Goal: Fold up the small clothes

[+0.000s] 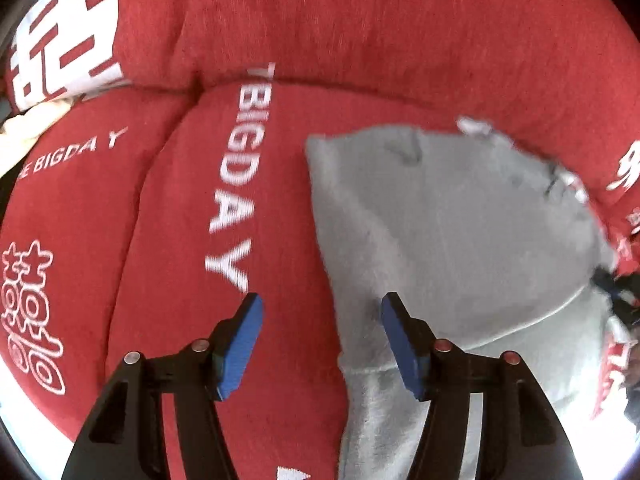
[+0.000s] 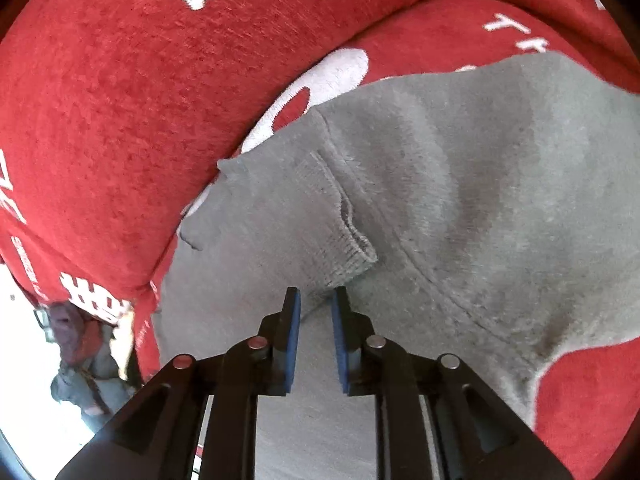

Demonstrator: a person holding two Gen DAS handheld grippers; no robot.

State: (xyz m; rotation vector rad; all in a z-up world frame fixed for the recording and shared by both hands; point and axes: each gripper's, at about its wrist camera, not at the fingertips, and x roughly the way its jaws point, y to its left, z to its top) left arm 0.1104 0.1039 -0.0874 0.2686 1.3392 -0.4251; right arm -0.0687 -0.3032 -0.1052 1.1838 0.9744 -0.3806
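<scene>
— On the red blanket (image 1: pixel 168 248) with white letters — where is the gray top (image 1: pixel 452 232)?
— To the right, lying flat.
— And the claws?
— The left gripper (image 1: pixel 320 304) gapes wide over the top's left edge, holding nothing. The right gripper (image 2: pixel 316 294) is narrow, empty, near a ribbed cuff (image 2: pixel 340 236).

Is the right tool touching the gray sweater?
Cannot tell. In the right wrist view the right tool sits over the gray sweater with its jaws slightly apart and nothing between them, but no gap or contact shows plainly.
</scene>
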